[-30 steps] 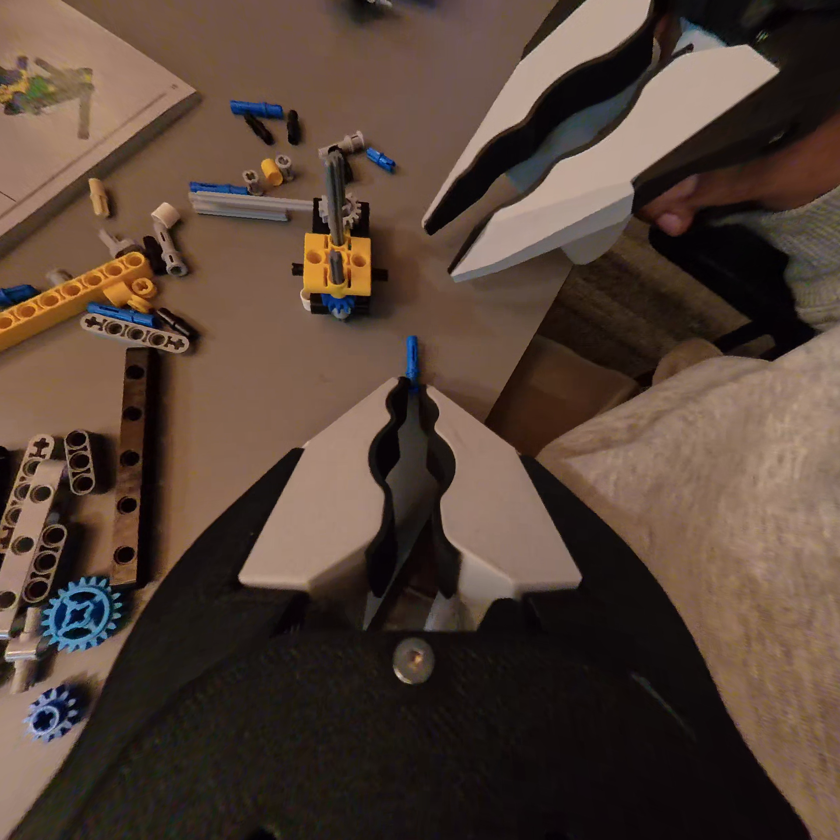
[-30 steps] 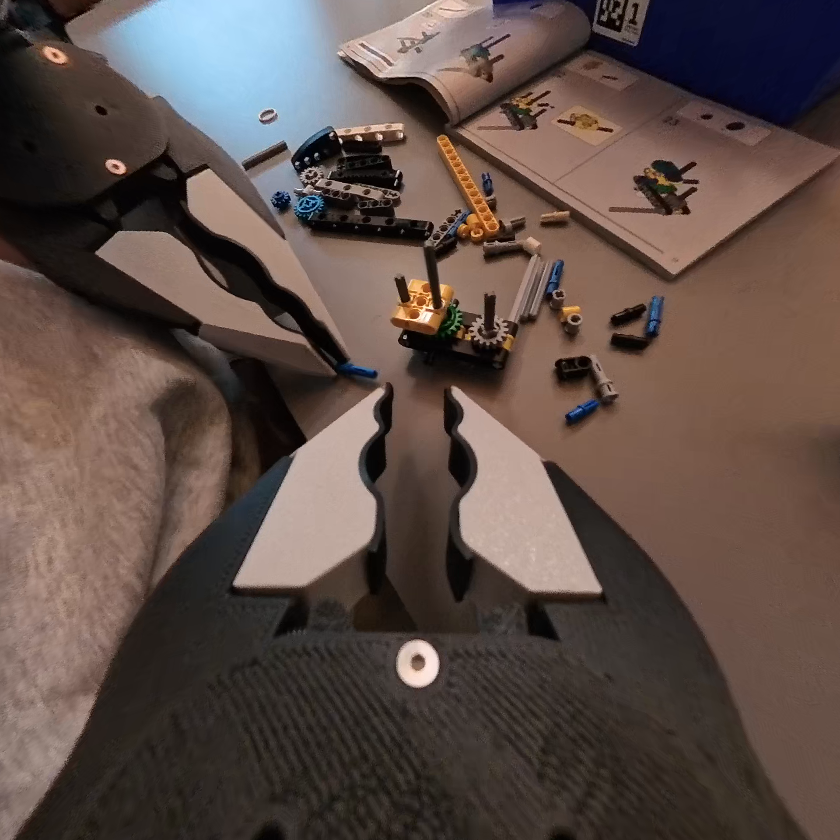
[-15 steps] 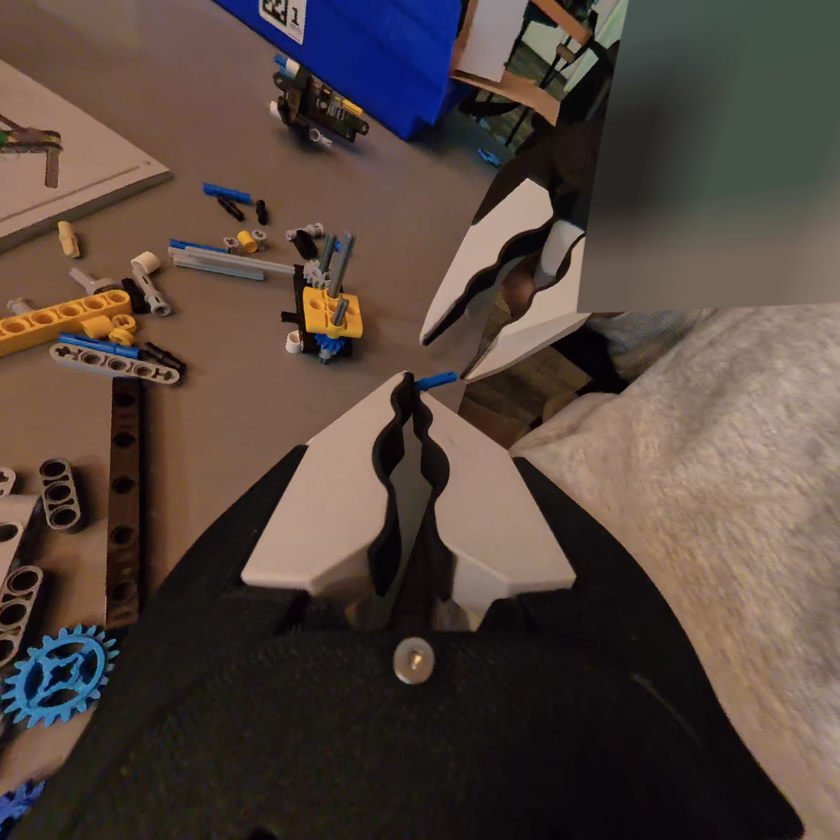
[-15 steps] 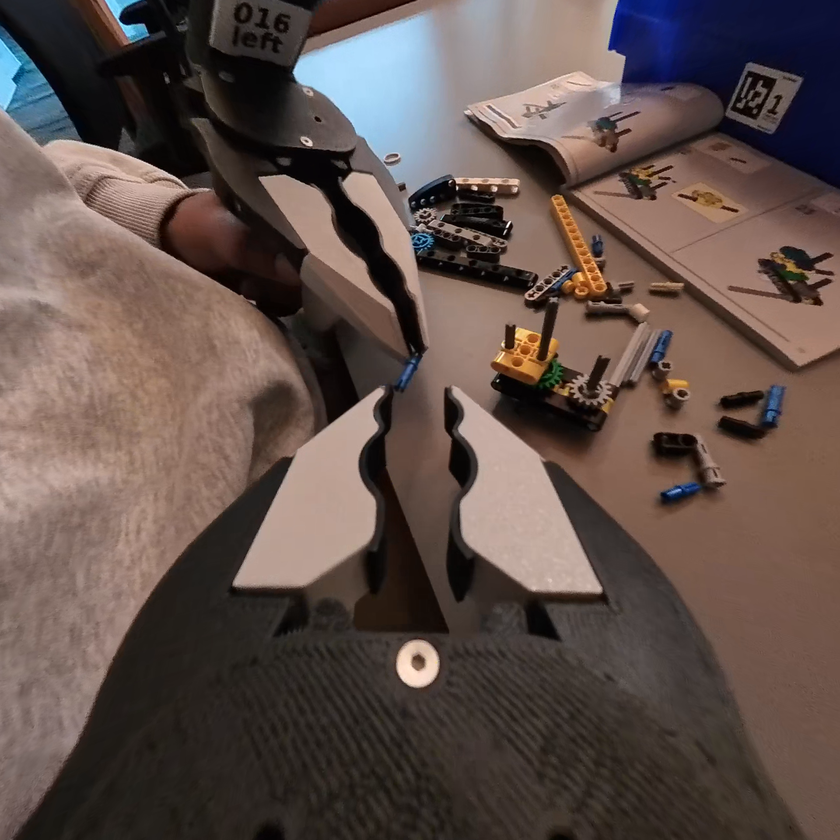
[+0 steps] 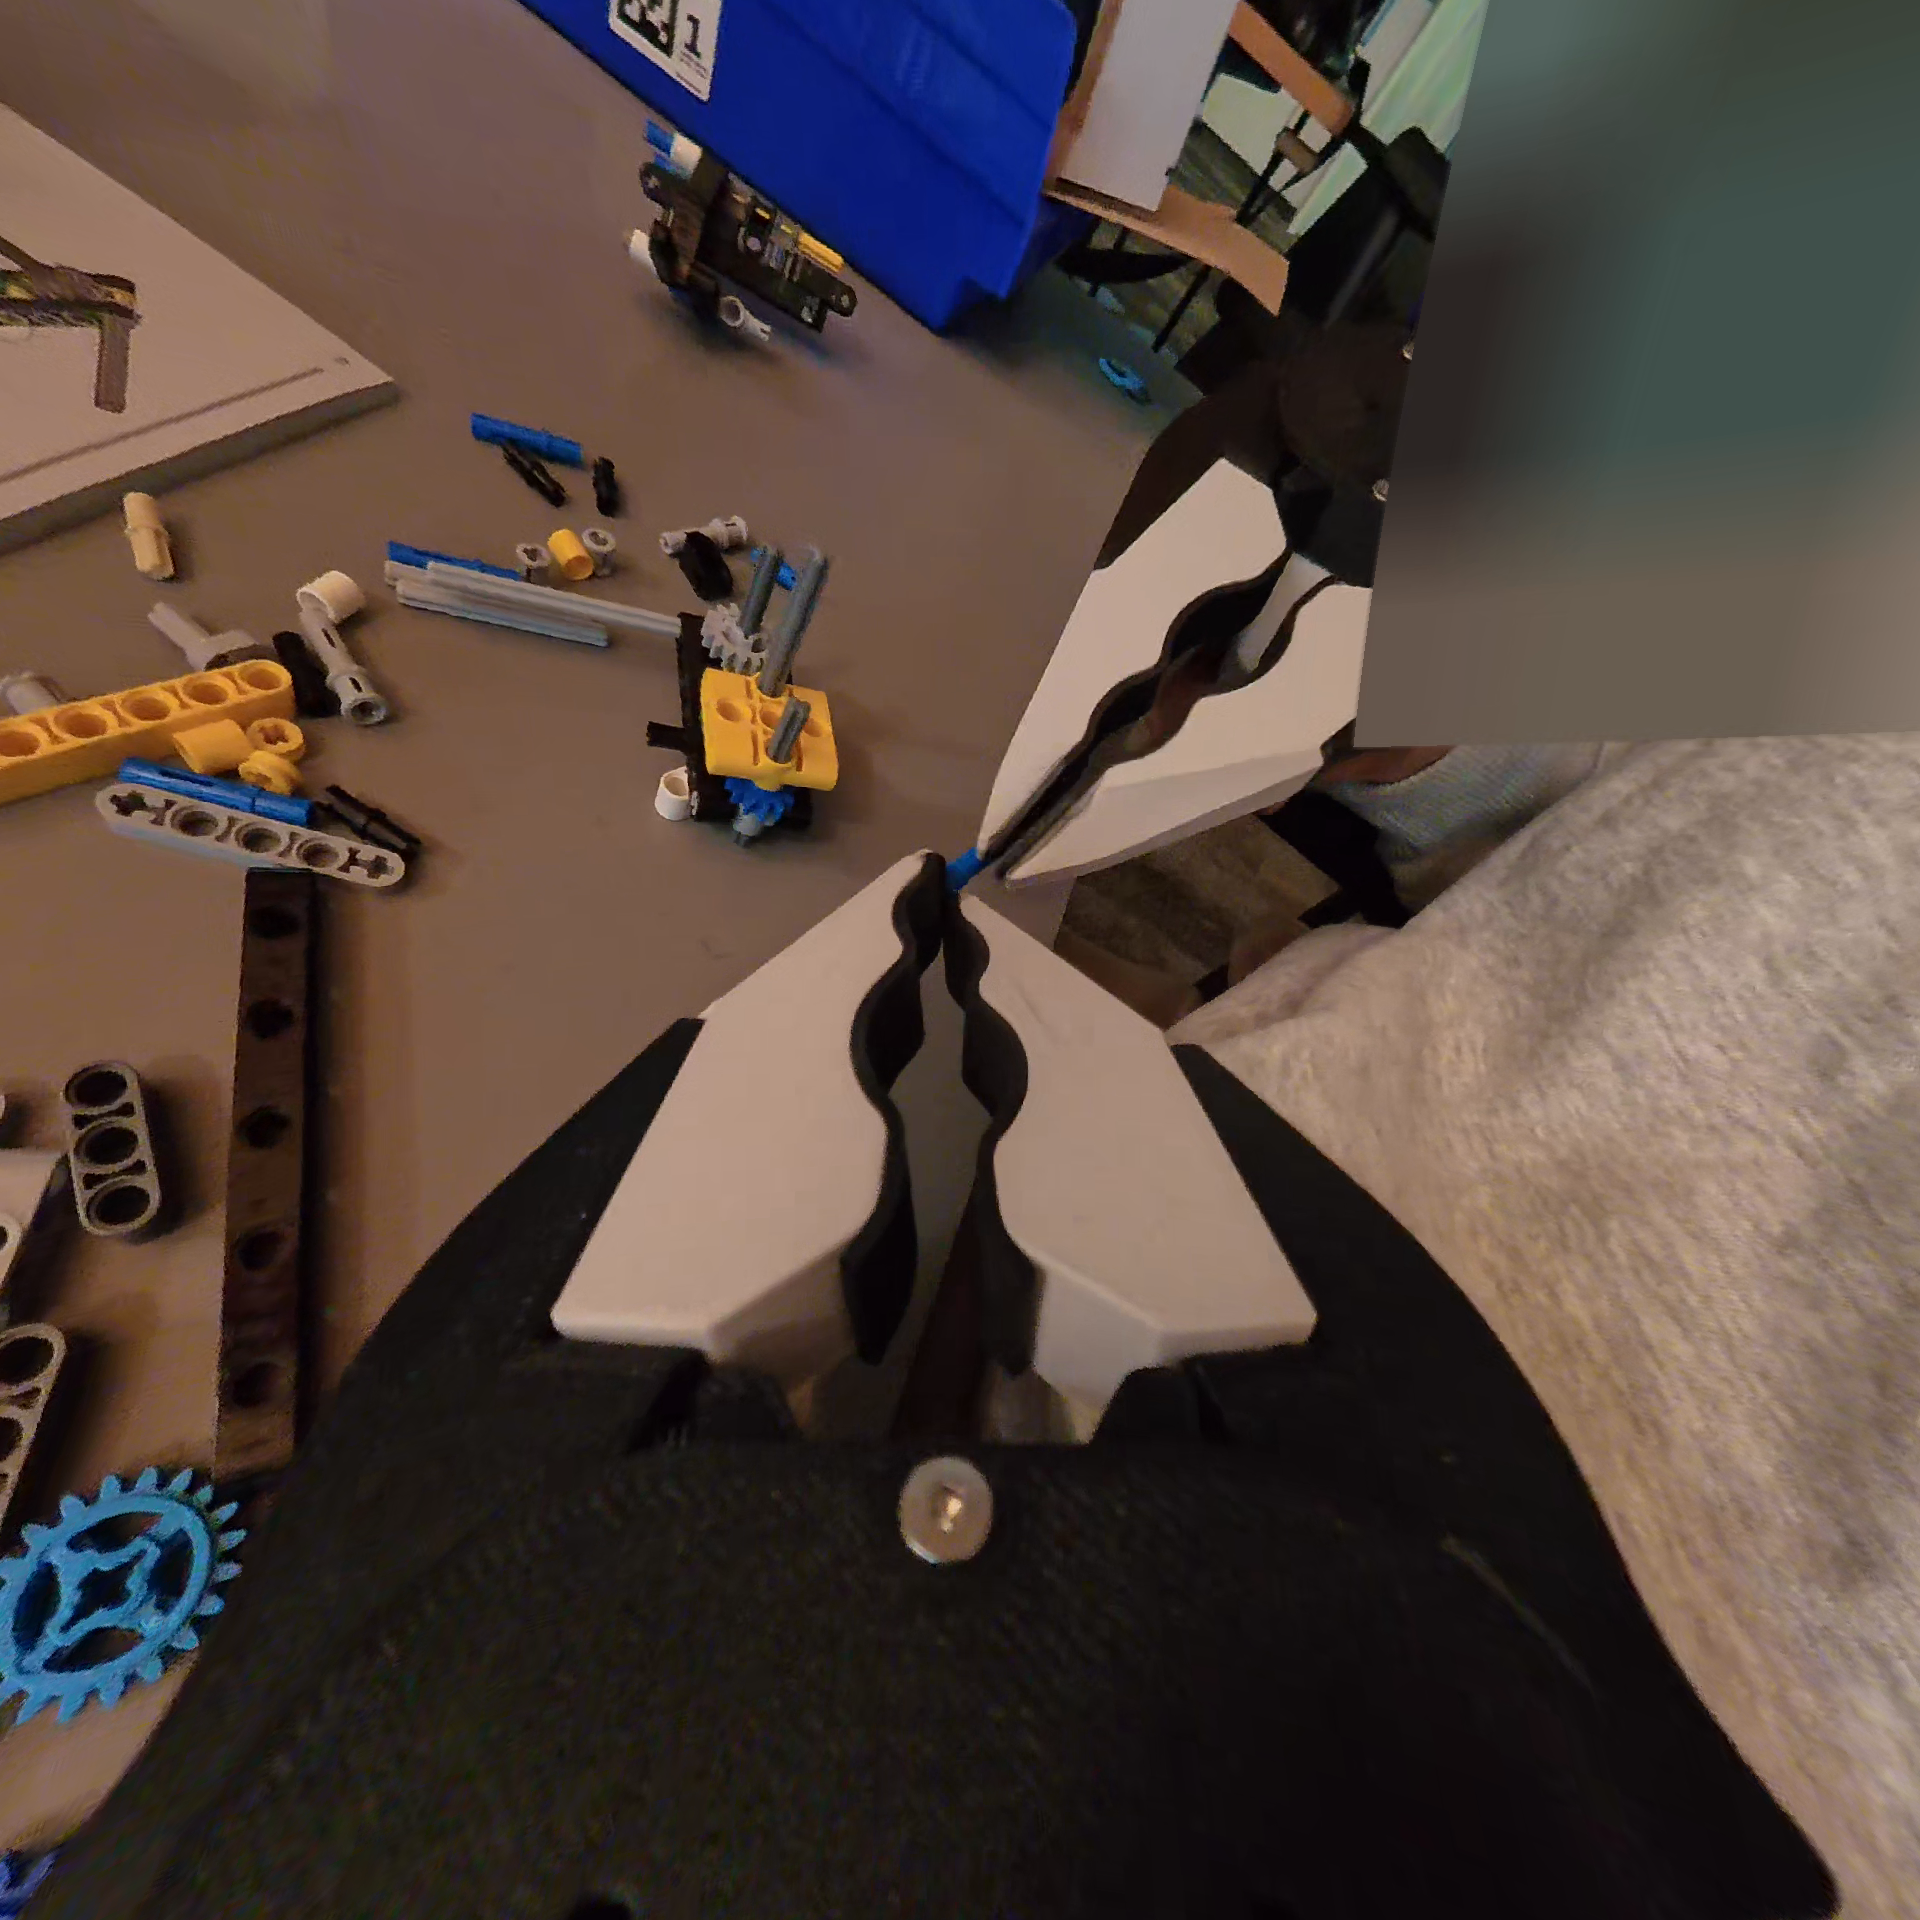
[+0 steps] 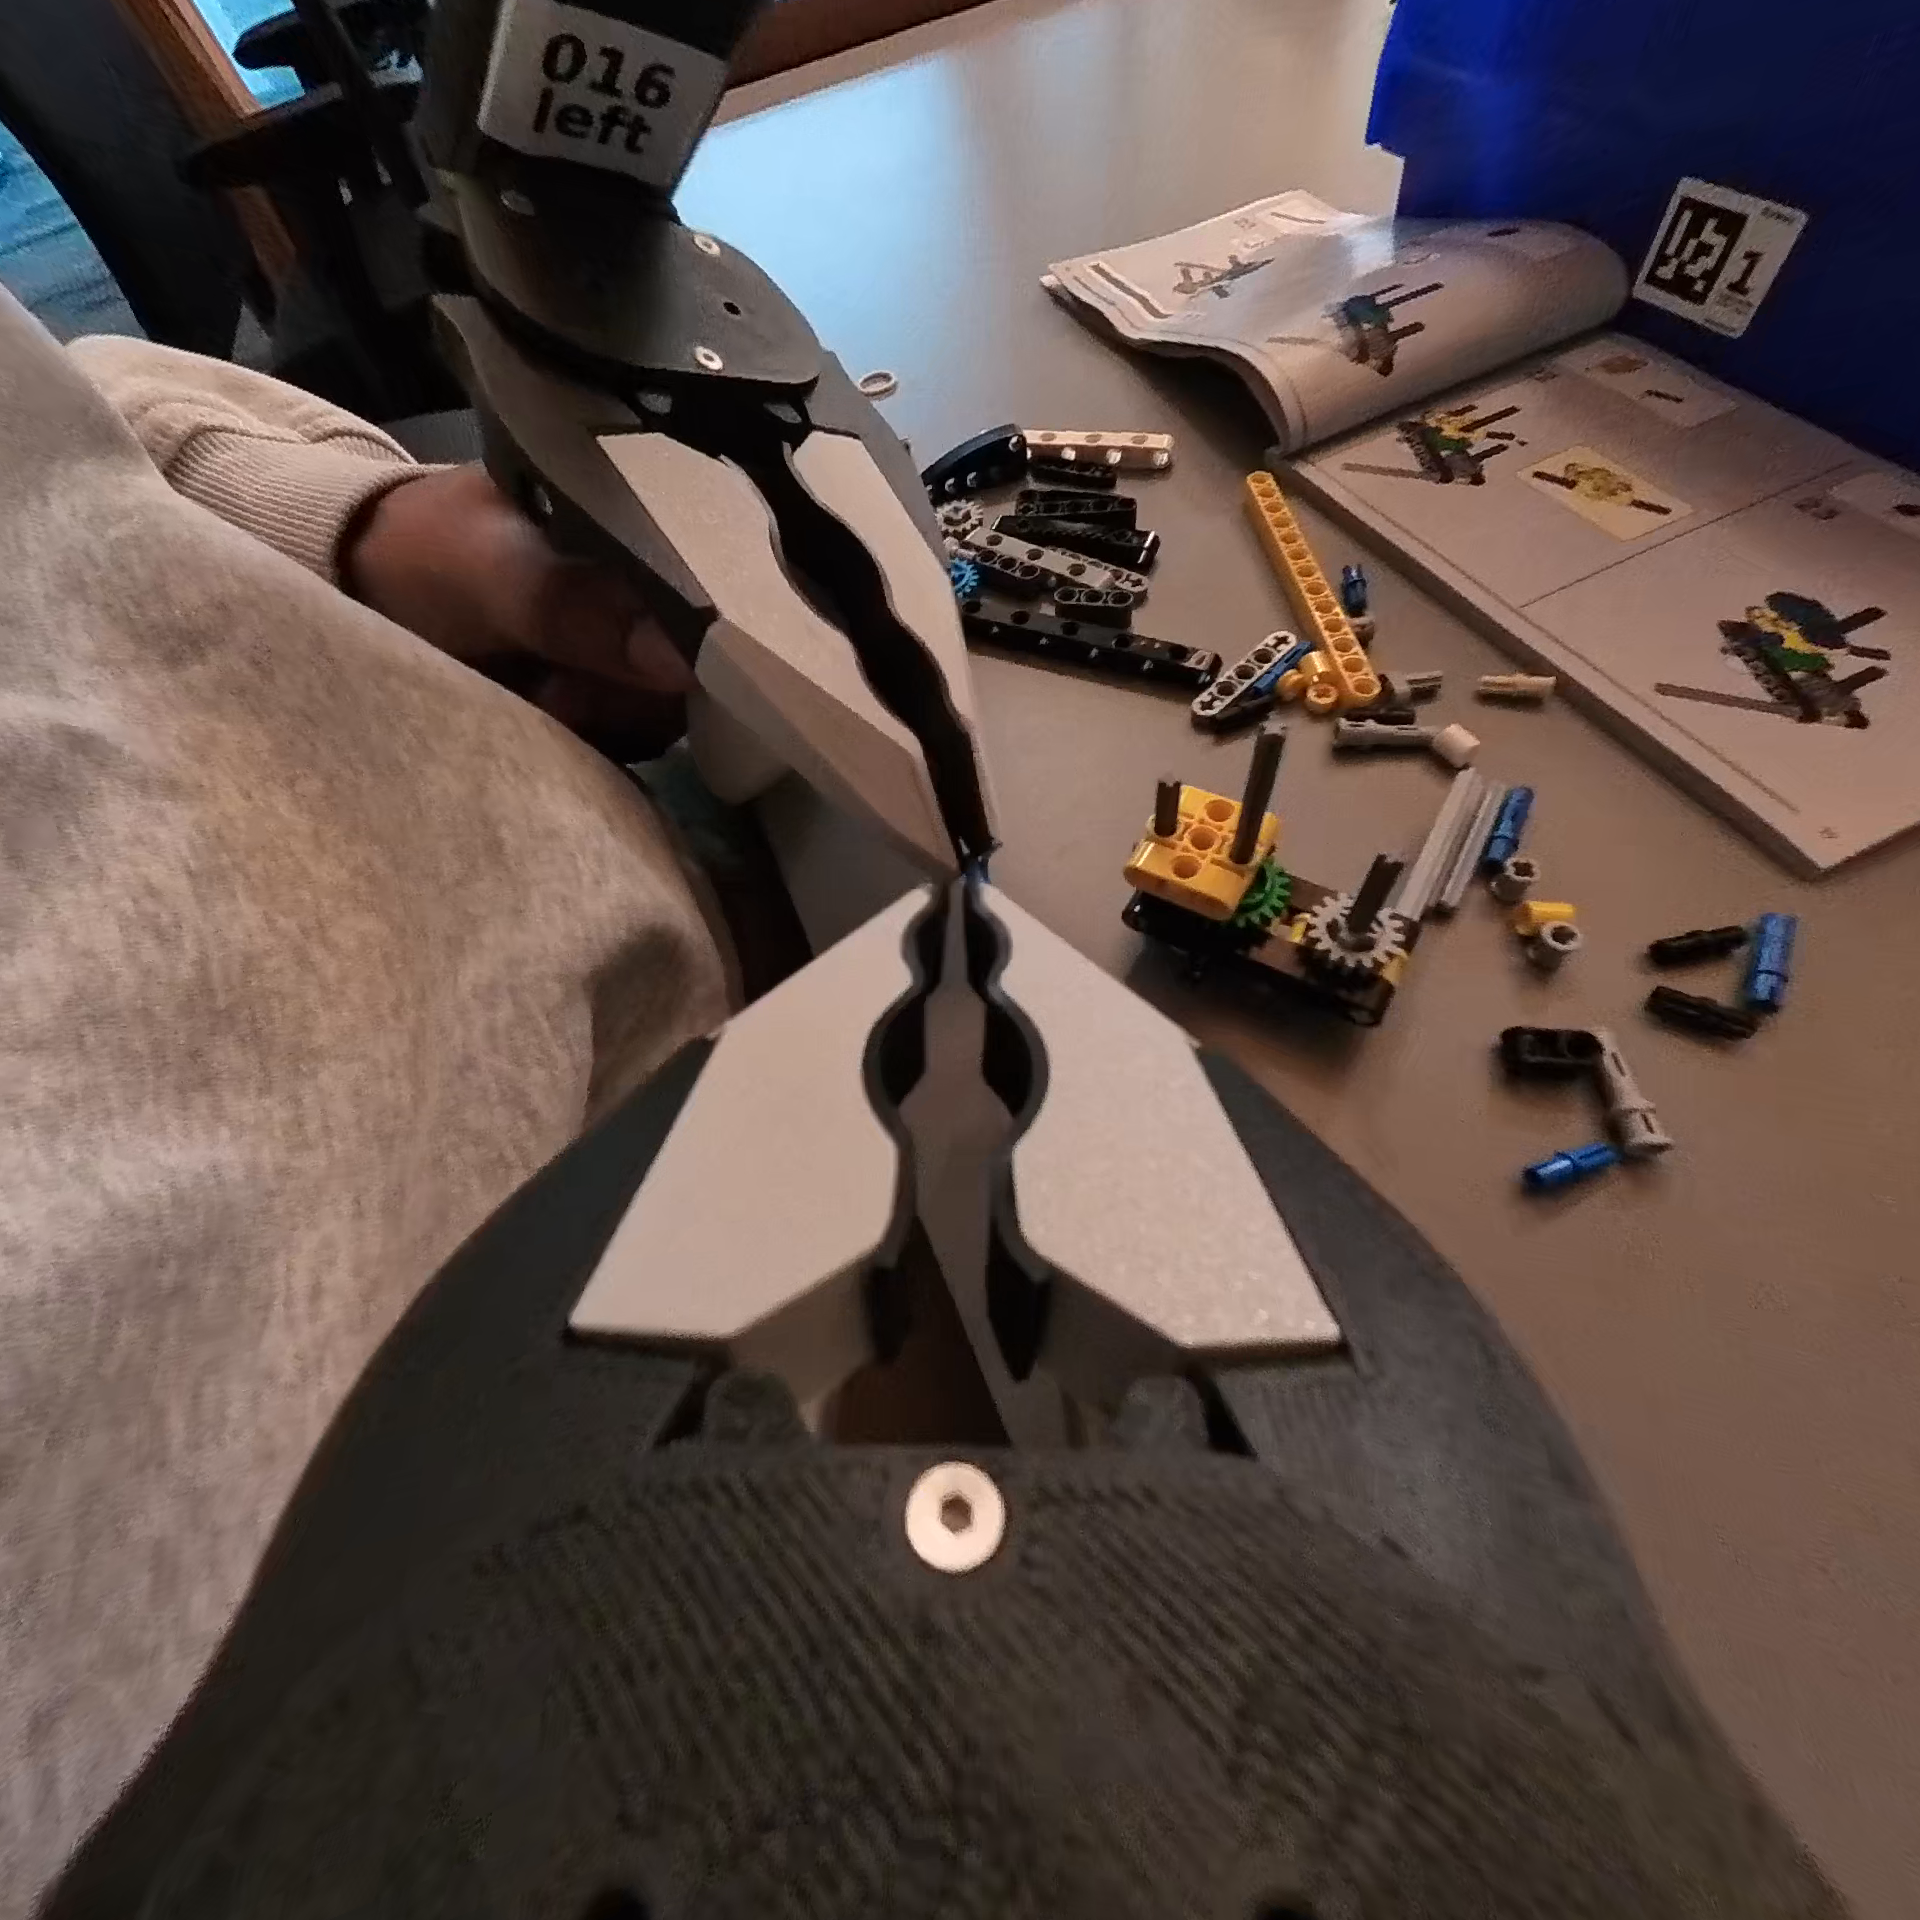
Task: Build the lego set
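Note:
A small blue pin [image 5: 964, 864] is held in the air over the table's near edge, gripped from both ends. My left gripper [image 5: 940, 883] is shut on one end. My right gripper [image 6: 958, 902] is shut on the other end, tip to tip with the left. In the right wrist view only a sliver of the pin [image 6: 974, 878] shows between the tips. The part-built model [image 5: 767, 727], a yellow block with grey axles and gears on a black base, stands on the table beyond the grippers. It also shows in the right wrist view [image 6: 1247, 904].
Loose beams, pins and gears lie left of the model, with a yellow beam [image 5: 135, 717], a long black beam [image 5: 270, 1143] and a blue gear [image 5: 104, 1590]. An open instruction booklet [image 6: 1558, 499] and a blue bin [image 5: 883, 156] stand at the back. Another small build [image 5: 738, 249] sits by the bin. My two grippers' fingertips are within a few centimetres of each other. The blue gear [image 5: 104, 1590] is about equally far from each gripper, around 15 centimeters.
My right gripper was open; it has come up to the left gripper's tip and shut on the free end of the blue pin. The left gripper kept hold.

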### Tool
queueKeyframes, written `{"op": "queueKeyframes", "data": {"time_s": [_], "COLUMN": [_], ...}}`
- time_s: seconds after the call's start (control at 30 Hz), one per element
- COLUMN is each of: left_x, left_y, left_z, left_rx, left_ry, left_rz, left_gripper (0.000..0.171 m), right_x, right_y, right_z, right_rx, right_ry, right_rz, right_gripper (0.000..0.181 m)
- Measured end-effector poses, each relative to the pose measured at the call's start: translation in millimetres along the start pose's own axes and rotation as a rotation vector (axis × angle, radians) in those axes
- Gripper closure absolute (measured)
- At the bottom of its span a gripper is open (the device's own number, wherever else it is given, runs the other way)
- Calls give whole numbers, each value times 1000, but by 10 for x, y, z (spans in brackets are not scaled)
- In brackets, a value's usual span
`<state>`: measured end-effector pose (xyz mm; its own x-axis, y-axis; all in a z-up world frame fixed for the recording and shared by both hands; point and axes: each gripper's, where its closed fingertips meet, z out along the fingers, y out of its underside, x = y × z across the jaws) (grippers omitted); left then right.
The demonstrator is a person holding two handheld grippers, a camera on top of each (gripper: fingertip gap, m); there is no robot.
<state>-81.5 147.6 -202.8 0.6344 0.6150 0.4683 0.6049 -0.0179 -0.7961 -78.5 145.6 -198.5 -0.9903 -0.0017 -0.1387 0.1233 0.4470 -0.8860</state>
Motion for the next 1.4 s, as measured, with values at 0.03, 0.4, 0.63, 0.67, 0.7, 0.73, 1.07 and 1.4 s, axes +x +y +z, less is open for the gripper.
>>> {"op": "queueKeyframes", "data": {"time_s": [0.03, 0.4, 0.63, 0.67, 0.7, 0.73, 1.07, 1.4], "left_x": [-5, -16, -63, -56, -70, -103, -116, -212], "left_y": [-6, -45, 97, 120, 148, 180, 337, 16], "left_z": [-1, 4, -90, -121, -151, -182, -12, -220], "left_rx": [3, 17, -82, -87, -94, -102, -190, 39], "left_ry": [1, 25, -89, -107, -137, -177, -258, -155], "left_rz": [-6, -43, 3, 15, 23, 37, 140, -51], "left_gripper": [171, 171, 168, 162, 157, 153, 159, 170], "right_x": [10, 108, 179, 171, 164, 157, 118, 95], "right_y": [-8, 84, 109, 107, 112, 121, 146, 72], "right_z": [-6, 24, -22, -20, -13, -5, 15, 17], "right_rx": [5, -29, -27, -26, -30, -36, -49, -12], "right_ry": [2, 31, 37, 32, 30, 29, 15, 2], "right_rz": [6, 28, 55, 54, 52, 48, 36, 20], "right_gripper": [173, 172, 166, 166, 166, 166, 166, 167]}}
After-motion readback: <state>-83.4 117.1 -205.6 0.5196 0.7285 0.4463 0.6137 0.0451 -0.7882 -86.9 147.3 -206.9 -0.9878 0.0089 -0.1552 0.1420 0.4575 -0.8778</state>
